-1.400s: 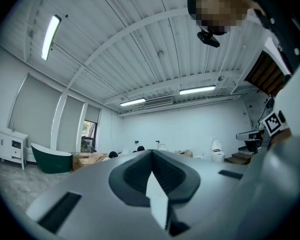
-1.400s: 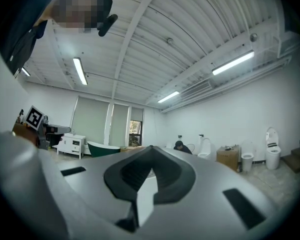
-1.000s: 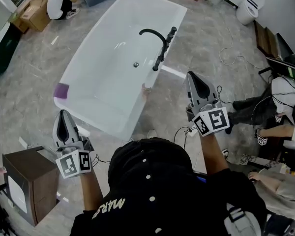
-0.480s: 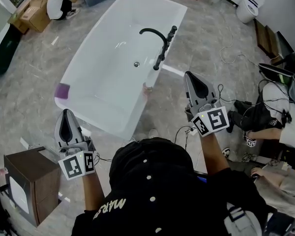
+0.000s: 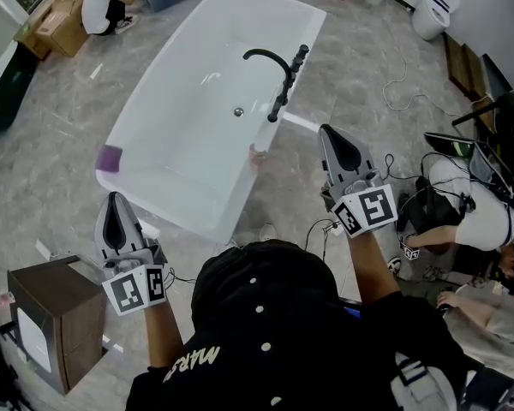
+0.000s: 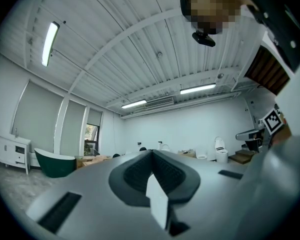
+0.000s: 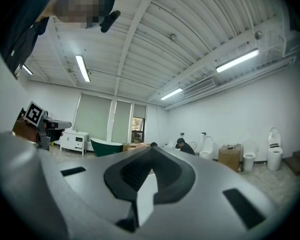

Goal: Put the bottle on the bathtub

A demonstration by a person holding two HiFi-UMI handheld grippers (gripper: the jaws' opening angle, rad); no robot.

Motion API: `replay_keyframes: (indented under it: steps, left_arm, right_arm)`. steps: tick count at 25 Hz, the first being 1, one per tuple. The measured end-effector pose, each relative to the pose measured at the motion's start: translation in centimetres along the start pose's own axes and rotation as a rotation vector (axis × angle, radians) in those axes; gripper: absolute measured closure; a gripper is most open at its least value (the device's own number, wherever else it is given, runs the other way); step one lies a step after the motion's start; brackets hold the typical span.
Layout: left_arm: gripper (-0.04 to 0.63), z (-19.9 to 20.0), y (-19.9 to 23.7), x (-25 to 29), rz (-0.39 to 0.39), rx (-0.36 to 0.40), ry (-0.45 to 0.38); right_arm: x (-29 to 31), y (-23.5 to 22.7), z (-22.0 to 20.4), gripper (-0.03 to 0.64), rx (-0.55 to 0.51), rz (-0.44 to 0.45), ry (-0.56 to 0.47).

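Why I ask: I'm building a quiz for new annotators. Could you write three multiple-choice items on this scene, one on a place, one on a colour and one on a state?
1. Where is the bottle?
A. On the rim of the bathtub, beside the faucet
B. On the brown cabinet
C. Lying on the floor

2. What colour is the faucet?
A. Gold
B. Black
C. Red

3. How does the right gripper stand?
A. Open wide
B. Shut on the bottle
C. Shut, with nothing between its jaws

Answers:
1 A, since the head view shows the bottle upright at the tub's edge, just below the faucet.
2 B, since its curved spout and column are dark against the white tub.
3 C, since the right gripper view shows the jaws meeting with nothing held.
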State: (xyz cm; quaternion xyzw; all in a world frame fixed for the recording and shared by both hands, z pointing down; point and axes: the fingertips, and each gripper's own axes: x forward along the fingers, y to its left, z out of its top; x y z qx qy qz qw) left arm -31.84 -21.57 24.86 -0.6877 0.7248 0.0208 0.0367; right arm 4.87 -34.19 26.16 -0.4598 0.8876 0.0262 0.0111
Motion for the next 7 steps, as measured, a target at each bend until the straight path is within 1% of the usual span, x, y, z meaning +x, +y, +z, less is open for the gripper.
replay_keyframes:
  steps: [7]
  left_arm:
    - [0.584,0.02,0.08,0.12,0.002,-0.004,0.001]
  right_arm:
    - [0.13,-0.03,0.01,0.614,0.002,0.003,0.001]
